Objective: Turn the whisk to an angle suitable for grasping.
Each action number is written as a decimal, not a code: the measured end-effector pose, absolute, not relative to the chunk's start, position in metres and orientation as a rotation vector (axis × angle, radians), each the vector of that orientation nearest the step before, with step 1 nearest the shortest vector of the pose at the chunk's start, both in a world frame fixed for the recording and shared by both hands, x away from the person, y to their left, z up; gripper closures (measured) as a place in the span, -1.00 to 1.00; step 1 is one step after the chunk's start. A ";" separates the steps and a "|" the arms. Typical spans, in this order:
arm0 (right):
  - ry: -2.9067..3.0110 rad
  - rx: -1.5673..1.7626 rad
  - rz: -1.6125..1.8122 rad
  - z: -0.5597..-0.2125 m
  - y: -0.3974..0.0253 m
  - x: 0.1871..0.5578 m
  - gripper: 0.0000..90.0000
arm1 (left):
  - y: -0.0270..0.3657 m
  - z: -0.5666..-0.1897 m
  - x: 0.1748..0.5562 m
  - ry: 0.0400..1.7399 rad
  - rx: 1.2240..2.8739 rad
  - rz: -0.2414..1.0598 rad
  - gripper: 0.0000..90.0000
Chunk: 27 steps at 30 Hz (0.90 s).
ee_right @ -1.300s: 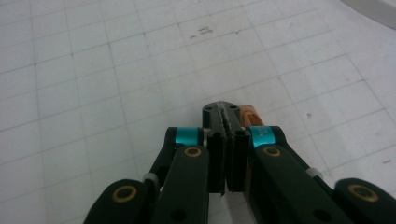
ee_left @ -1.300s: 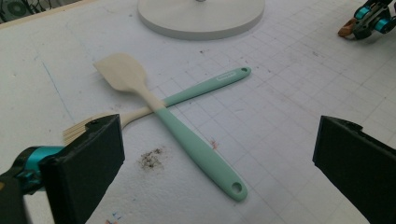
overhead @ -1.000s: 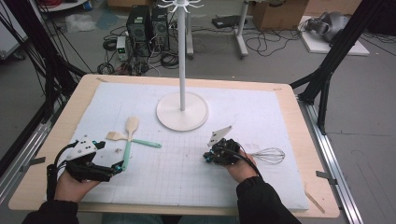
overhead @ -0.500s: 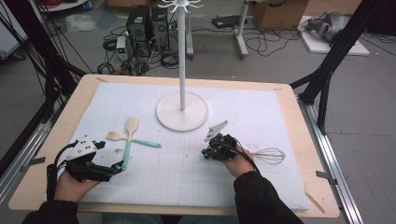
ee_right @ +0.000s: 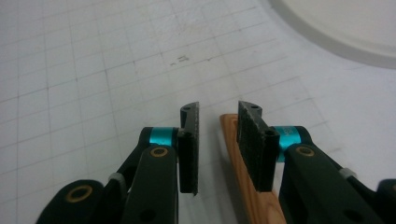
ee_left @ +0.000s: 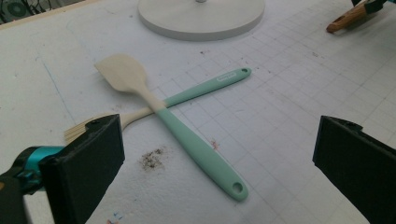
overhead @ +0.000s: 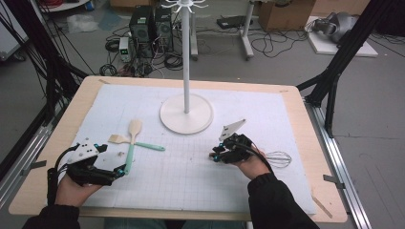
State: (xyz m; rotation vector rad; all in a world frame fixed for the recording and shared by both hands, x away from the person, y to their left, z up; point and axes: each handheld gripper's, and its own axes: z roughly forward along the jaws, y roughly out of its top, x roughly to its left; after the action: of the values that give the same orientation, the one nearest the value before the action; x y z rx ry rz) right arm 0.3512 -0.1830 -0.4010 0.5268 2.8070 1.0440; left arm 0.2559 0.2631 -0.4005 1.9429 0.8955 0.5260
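Nearest us, at the left, the left gripper [overhead: 123, 169] hangs with its black jaws spread wide, empty, just short of the near end of a mint-handled silicone spatula with a cream blade [ee_left: 187, 135]. At the right, the right gripper [overhead: 215, 156] has barely shifted over the last second, only tilting slightly. Its jaws stand a narrow gap apart over the handle tip of a wire whisk with a wooden handle [overhead: 279, 159], not yet clamped. The whisk has not moved and lies flat on the white gridded mat [overhead: 191, 191], so we judge the pick-up still ahead. We count two grippers, one whisk, one spatula, and one mint-handled pastry brush with pale bristles [ee_left: 205, 88] crossed under it. Farthest stands one white hook stand on a round base [overhead: 174, 119].
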 end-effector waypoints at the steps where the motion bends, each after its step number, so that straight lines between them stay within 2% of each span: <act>1: 2.797 0.522 1.034 -0.398 -0.186 0.351 0.48 | 0.263 -0.400 0.256 0.894 1.946 0.528 -0.94; 9: 2.803 0.555 0.972 -0.395 -0.218 0.353 0.28 | 0.263 -0.401 0.256 0.893 1.951 0.527 -0.94; 18: 2.821 0.551 0.903 -0.400 -0.242 0.352 0.24 | 0.262 -0.401 0.256 0.896 1.949 0.526 -0.94; 27: 2.874 0.501 0.806 -0.411 -0.242 0.355 0.25 | 0.262 -0.401 0.256 0.896 1.949 0.524 -0.94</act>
State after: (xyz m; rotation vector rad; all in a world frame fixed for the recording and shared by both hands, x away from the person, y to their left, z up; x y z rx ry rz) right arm 0.3547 -0.2419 -0.4107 0.5009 2.8735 0.8060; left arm 0.2563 0.2623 -0.4013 1.9491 0.8965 0.5238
